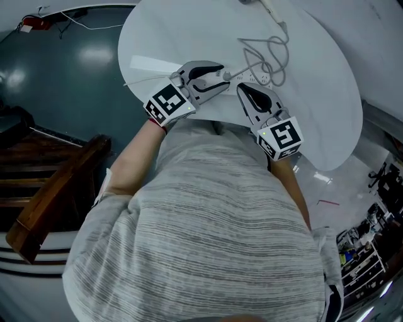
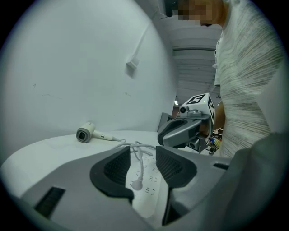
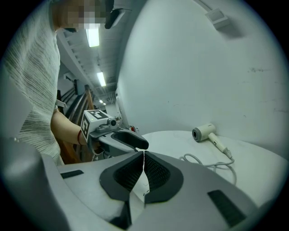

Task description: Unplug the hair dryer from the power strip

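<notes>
Looking down from my head, my left gripper [image 1: 220,74] and right gripper [image 1: 242,89] meet over the power strip [image 1: 255,77] near the table's [image 1: 189,38] near edge, and the hair dryer [image 1: 264,5] lies at the far edge. In the left gripper view, my jaws stand partly apart with the plug [image 2: 137,184] between them, pads clear of it. In the right gripper view, my jaws are closed together, holding nothing.

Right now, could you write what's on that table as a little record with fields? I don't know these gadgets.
table: white
hair dryer: lying at the far side, untouched
cord: loops from the dryer to the power strip
power strip: white, flat on the table, by both grippers
plug: on the strip; unclear whether it sits in a socket
left gripper: jaws apart, plug and cord between them, not pressed
right gripper: jaws together, empty
</notes>
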`<state>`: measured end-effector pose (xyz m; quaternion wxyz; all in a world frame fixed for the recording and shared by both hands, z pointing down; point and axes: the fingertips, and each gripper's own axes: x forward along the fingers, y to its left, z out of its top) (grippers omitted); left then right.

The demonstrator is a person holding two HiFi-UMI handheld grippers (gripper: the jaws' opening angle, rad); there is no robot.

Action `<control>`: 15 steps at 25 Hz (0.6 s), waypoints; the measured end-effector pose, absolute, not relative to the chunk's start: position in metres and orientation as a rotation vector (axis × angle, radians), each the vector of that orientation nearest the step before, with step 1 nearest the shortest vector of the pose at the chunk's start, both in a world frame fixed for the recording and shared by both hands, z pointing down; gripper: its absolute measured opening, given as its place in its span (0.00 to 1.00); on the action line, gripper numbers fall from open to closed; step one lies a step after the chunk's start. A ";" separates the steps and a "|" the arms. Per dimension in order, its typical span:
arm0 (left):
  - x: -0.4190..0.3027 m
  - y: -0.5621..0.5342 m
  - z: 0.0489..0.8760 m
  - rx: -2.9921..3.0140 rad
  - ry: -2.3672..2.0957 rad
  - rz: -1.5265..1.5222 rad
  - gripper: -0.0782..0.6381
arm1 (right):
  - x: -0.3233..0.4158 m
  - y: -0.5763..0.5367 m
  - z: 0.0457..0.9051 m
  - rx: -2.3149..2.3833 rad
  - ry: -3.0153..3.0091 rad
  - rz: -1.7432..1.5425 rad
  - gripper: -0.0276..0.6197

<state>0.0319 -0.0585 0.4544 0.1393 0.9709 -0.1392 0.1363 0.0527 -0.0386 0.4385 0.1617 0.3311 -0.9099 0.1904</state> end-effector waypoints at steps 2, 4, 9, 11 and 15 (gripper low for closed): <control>0.034 -0.056 0.461 2.819 -0.381 0.443 0.39 | 0.054 -0.039 0.439 0.950 -2.597 0.543 0.08; 0.036 -0.053 0.469 2.838 -0.363 0.513 0.45 | 0.055 -0.039 0.439 0.957 -2.595 0.543 0.08; 0.042 -0.045 0.489 2.876 -0.310 0.684 0.56 | 0.056 -0.039 0.439 0.962 -2.595 0.547 0.08; 0.045 -0.042 0.497 2.880 -0.291 0.733 0.60 | 0.057 -0.039 0.439 0.969 -2.594 0.550 0.08; 0.048 -0.038 0.508 2.886 -0.245 0.822 0.62 | 0.058 -0.038 0.439 0.983 -2.587 0.557 0.08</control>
